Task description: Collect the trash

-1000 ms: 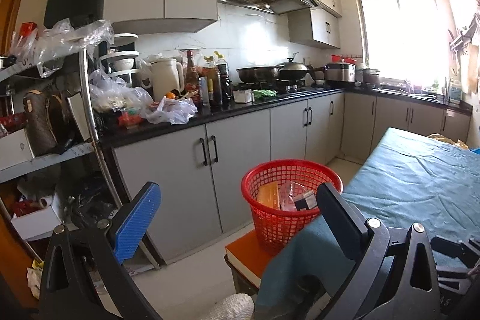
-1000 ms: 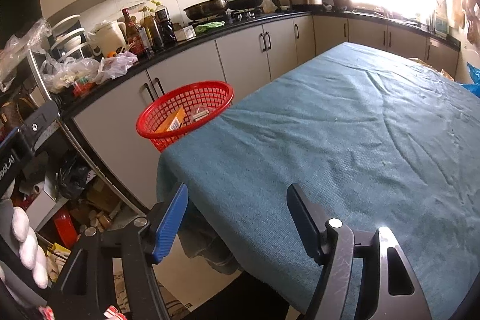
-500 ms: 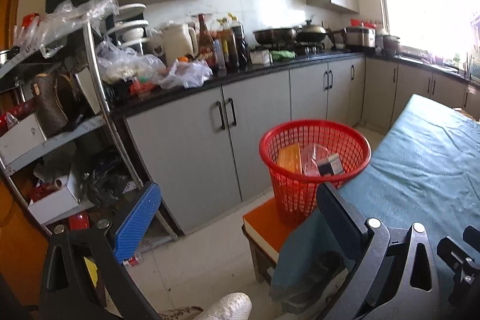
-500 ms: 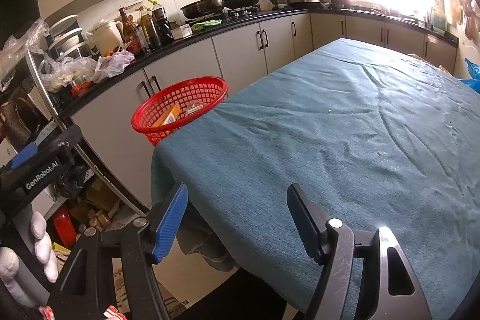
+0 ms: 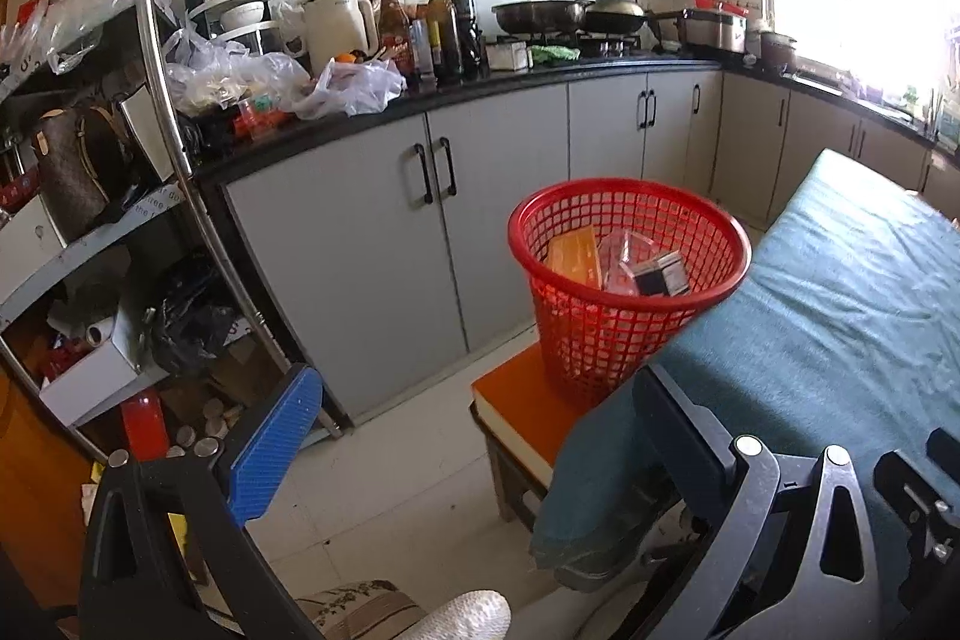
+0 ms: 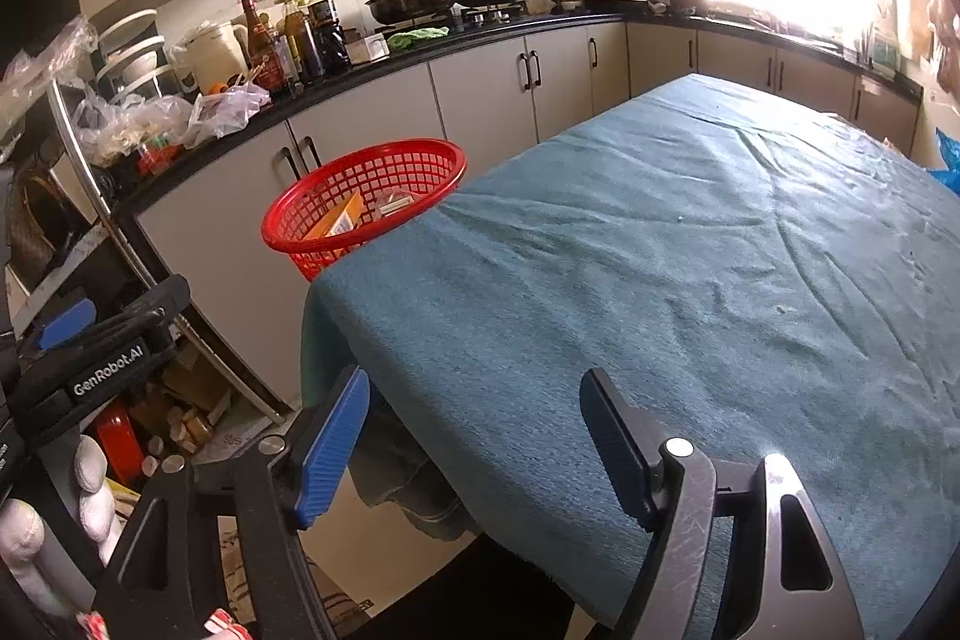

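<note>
A red mesh basket [image 5: 630,274] stands on an orange stool [image 5: 522,412] beside the near corner of the table; it also shows in the right wrist view [image 6: 366,202]. It holds an orange packet [image 5: 576,256], clear plastic [image 5: 624,262] and a small dark box [image 5: 660,277]. My left gripper [image 5: 468,436] is open and empty, low over the floor before the stool. My right gripper [image 6: 474,430] is open and empty over the table's near left corner. The teal cloth [image 6: 690,280] on the table is bare.
Grey cabinets under a black counter [image 5: 480,85] carry bottles, a kettle, bags and pans. A metal shelf rack [image 5: 174,148] full of clutter stands at left. My left gripper's body [image 6: 96,358] shows at the right view's left edge.
My left gripper has drawn back and lowered, so the basket and stool sit higher and further right in its view. My right gripper has moved slightly back along the table corner.
</note>
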`<action>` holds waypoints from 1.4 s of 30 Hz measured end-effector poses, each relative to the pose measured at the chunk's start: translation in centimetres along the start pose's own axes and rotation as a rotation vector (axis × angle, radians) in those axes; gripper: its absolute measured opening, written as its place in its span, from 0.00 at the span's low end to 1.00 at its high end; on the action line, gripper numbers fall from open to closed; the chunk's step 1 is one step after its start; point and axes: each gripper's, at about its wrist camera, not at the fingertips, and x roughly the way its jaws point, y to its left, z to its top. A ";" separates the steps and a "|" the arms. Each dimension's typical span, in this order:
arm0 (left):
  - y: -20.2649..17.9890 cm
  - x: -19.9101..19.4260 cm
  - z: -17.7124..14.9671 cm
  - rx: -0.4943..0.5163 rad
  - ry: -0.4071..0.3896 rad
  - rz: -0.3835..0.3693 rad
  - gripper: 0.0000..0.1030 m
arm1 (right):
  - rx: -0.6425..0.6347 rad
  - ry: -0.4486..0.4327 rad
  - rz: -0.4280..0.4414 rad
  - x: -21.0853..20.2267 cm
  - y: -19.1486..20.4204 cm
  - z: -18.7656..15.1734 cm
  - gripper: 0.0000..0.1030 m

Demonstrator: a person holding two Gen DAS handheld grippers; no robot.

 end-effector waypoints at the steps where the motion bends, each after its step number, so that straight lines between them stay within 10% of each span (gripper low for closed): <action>1: 0.0 0.1 -0.1 0.004 0.006 0.002 1.00 | -0.005 -0.001 -0.002 0.0 0.2 0.0 0.76; 42: -1.2 0.7 -1.0 0.038 0.103 -0.105 1.00 | -0.026 0.004 -0.015 0.7 0.5 -0.2 0.77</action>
